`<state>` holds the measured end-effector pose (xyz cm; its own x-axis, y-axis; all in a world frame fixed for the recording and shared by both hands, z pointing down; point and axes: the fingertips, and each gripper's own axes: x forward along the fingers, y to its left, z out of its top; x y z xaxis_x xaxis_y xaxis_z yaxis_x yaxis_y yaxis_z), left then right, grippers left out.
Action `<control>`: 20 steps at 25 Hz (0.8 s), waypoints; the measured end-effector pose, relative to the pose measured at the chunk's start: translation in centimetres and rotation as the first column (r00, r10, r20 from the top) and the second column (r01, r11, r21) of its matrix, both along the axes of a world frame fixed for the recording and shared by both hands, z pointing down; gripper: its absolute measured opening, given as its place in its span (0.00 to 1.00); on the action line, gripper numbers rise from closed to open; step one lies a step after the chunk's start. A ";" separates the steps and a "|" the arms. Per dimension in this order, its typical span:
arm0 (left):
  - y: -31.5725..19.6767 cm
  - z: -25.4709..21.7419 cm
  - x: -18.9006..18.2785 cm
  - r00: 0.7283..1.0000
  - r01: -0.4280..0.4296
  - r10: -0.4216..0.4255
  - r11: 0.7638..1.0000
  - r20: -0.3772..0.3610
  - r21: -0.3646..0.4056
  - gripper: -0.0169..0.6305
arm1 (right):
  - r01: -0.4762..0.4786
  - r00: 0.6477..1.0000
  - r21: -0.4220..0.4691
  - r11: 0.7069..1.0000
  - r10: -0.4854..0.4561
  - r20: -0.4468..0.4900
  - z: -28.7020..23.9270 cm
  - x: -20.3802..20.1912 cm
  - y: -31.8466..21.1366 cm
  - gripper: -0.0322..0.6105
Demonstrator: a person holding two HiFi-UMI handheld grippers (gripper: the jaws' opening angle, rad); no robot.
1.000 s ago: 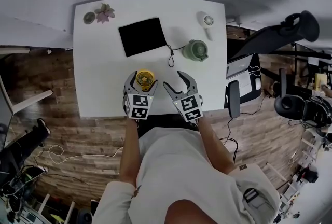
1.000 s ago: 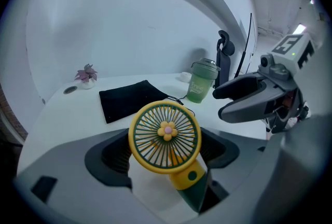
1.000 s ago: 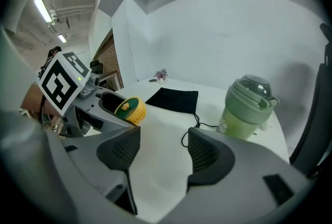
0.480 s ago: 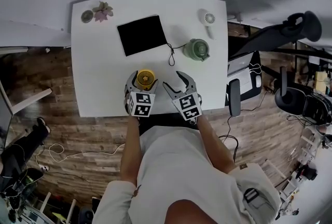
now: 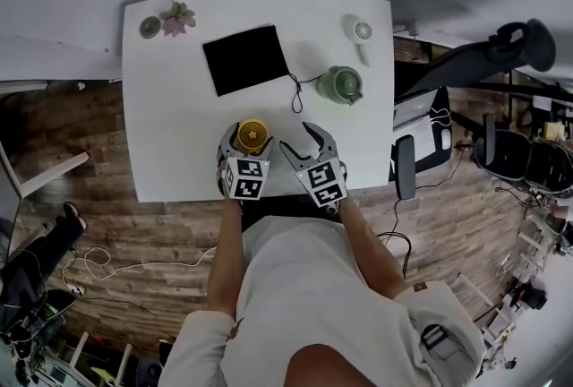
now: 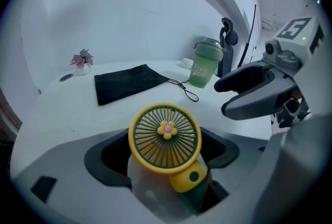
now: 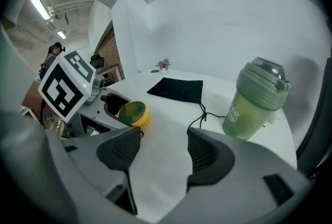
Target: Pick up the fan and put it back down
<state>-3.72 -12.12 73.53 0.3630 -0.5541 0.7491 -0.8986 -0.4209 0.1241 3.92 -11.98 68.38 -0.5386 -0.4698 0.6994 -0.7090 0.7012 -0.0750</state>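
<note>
A small yellow fan with a green grille and a flower at its hub sits between the jaws of my left gripper. The jaws close against its sides, and the fan head tilts a little to the right. From the head view the fan and left gripper are near the front edge of the white table. My right gripper stands just to the right, open and empty. In the right gripper view its jaws frame bare tabletop, with the fan to the left.
A black drawstring pouch lies mid-table, its cord running to a green lidded bottle. At the back are a white hand fan on the right, a small plant and a round dish on the left. A chair stands beyond the table's right side.
Both grippers have edged slightly toward the table's back. The fan has stayed between the left jaws, and the right gripper has stayed open.
</note>
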 end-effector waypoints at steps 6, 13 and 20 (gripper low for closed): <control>0.1 0.2 0.0 1.000 0.006 -0.006 1.000 -0.001 0.010 0.64 | -0.005 1.000 0.005 1.000 0.005 -0.004 -0.1 0.2 0.1 0.50; -0.1 0.2 0.2 1.000 -0.005 0.004 1.000 0.018 0.019 0.64 | -0.010 1.000 0.013 1.000 0.010 -0.004 -0.5 0.1 0.3 0.50; 0.0 0.0 0.1 1.000 0.002 -0.002 1.000 0.004 0.031 0.67 | -0.017 1.000 0.027 0.999 0.017 -0.008 -0.9 0.3 0.5 0.50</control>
<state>-3.64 -12.09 73.51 0.3590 -0.5783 0.7326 -0.9000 -0.4225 0.1075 4.21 -11.43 67.52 -0.5249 -0.4980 0.6902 -0.7214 0.6906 -0.0504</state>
